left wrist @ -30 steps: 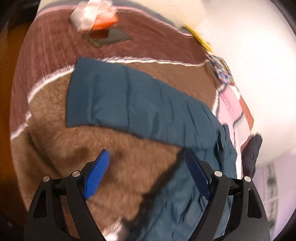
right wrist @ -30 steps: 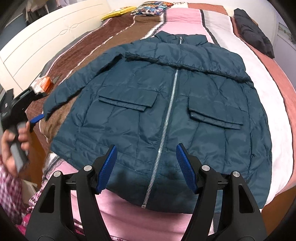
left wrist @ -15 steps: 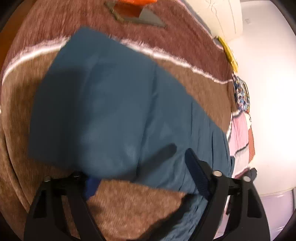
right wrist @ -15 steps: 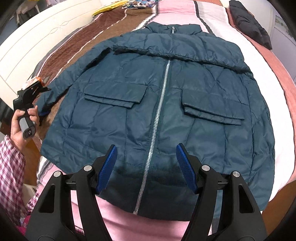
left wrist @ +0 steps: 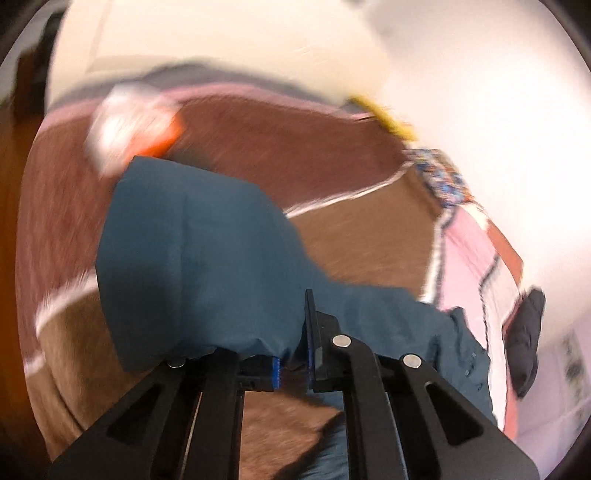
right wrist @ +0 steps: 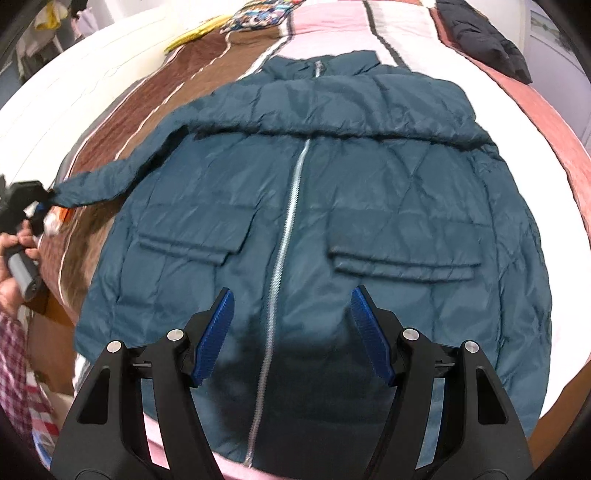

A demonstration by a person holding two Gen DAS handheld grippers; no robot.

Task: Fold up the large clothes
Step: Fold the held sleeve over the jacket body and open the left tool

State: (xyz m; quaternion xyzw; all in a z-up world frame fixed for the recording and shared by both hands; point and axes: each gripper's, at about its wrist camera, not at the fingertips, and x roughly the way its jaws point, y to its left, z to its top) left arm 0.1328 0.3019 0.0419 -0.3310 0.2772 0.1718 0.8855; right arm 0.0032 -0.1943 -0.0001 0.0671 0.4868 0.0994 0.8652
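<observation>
A dark teal puffer jacket point(right wrist: 314, 206) lies front up and zipped on the bed, collar at the far end. Its left sleeve point(right wrist: 110, 181) stretches out to the left. My left gripper point(left wrist: 291, 354) is shut on the sleeve's cuff point(left wrist: 207, 266), which drapes over the fingers; it also shows at the far left of the right wrist view point(right wrist: 37, 195), holding the sleeve end off the bed. My right gripper point(right wrist: 291, 332) is open and empty, hovering above the jacket's lower front over the zipper point(right wrist: 284, 236).
The bed has a brown, pink and white striped cover point(left wrist: 362, 236). An orange and white packet point(left wrist: 136, 125) lies near the cuff. A black garment point(right wrist: 480, 33) lies at the far right, a patterned cloth point(right wrist: 258, 14) at the far end. The bed's left edge point(right wrist: 48, 306) is close.
My left gripper has closed on the sleeve cuff and lifted it, pulling the sleeve out straight. My right gripper has moved forward over the jacket's lower front and stays open.
</observation>
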